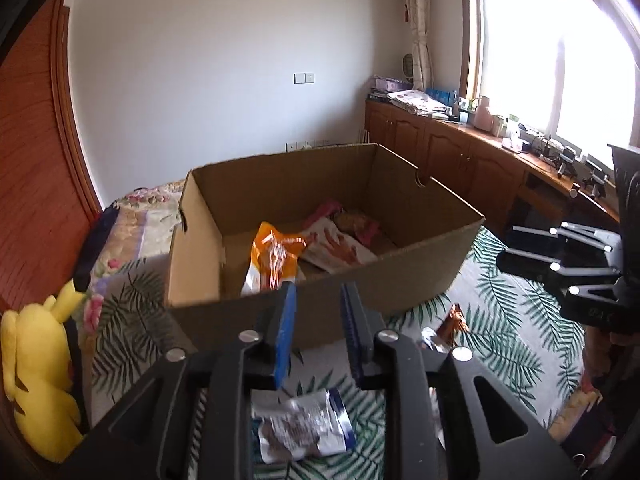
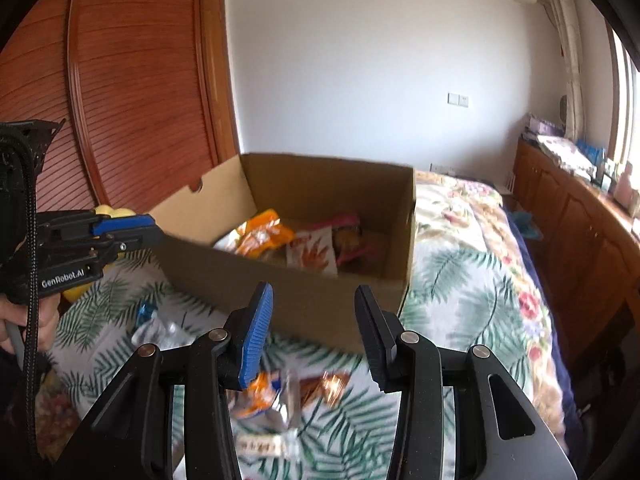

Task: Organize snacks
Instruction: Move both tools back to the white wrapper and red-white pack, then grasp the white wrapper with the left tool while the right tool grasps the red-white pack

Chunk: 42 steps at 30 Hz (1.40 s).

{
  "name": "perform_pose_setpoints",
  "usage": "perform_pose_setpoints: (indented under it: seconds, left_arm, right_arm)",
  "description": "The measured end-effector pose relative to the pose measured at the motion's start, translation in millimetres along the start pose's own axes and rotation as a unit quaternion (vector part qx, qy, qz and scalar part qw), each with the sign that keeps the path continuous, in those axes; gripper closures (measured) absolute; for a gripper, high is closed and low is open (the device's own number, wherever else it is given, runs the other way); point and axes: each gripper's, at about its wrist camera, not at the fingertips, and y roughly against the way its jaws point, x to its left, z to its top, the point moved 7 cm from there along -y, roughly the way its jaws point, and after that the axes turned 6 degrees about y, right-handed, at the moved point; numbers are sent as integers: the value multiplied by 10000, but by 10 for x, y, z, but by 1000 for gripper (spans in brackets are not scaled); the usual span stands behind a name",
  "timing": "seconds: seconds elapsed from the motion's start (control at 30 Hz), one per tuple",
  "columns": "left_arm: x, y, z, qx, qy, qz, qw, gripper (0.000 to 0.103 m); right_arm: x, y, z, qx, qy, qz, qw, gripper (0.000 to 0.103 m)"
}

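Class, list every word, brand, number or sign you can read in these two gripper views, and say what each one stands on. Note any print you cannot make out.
"GenRobot.AI": white lettering on the black body of the left gripper, seen in the right wrist view.
Orange snack bag in the brown cardboard box: print too blurred to read.
White and red snack packet in the box: print unreadable.
Silver and blue wrapper on the leaf-patterned bedspread: blurred, unreadable.
Nothing else is legible.

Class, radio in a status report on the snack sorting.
Both tongs, left and right, open, empty. Cardboard box holds some snacks; silver packet and orange packets loose on the bedspread. Nothing blocking.
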Motion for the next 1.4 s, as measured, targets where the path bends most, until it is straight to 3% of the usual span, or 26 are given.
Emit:
perform_pose_setpoints:
  seconds: [0.13, 0.77, 1.1, 1.4]
  left_arm:
    - [65, 66, -196, 41, 6, 96, 9999, 72]
    - [354, -269, -1095, 741, 365, 234, 9963, 69]
    - [354, -291, -1178, 782, 499, 191, 9955, 62]
    - [341, -322, -1187, 793, 522, 225, 9952, 61]
  right_arm:
    - [76, 34, -239, 154, -69, 45, 9998, 60]
    - [609, -104, -1187, 1023, 60, 547, 9932, 57]
    - [654, -48, -1444, 1108, 28, 384, 9931, 40]
    - [639, -12, -1556, 1026, -237, 335, 9939, 36]
